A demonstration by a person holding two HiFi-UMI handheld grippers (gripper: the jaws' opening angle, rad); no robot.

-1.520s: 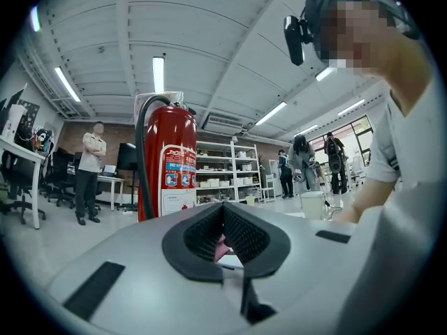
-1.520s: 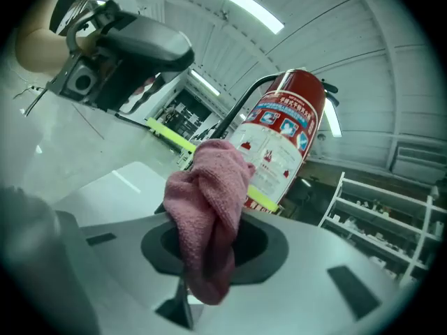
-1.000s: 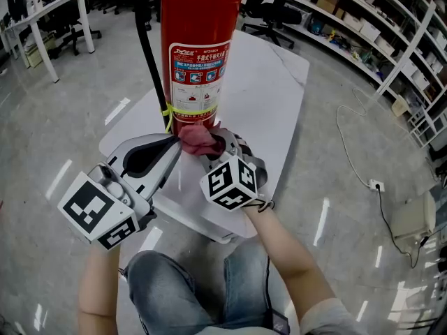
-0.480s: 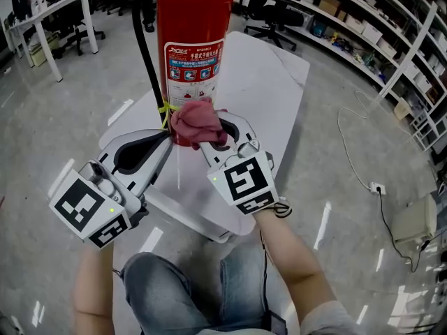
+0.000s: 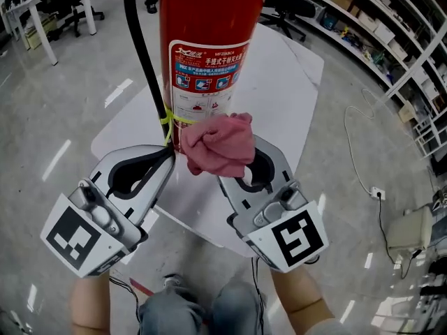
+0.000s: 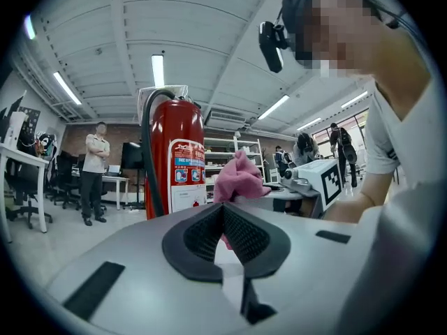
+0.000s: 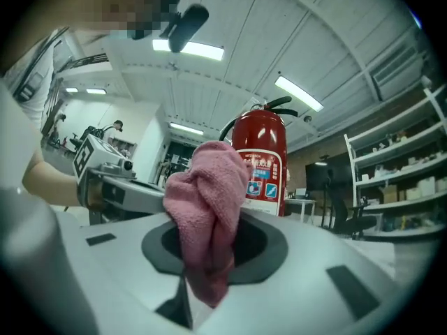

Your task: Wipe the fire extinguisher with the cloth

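Right gripper [image 5: 239,165] is clamping the cloth [image 5: 218,144] against the extinguisher [image 5: 206,47] on the table [image 5: 283,103], apparently touching below its label. Left gripper [image 5: 170,154], jaws closed and empty, is hovering beside the hose [image 5: 143,54].

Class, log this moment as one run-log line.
right gripper: shut on cloth | cloth: low beside fire extinguisher | left gripper: shut, empty

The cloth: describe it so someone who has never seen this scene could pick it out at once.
A tall red fire extinguisher stands on a white table. Low in front of it, just below the printed label, a bunched pink cloth is clamped in the right gripper. It is the only soft, pink thing there.
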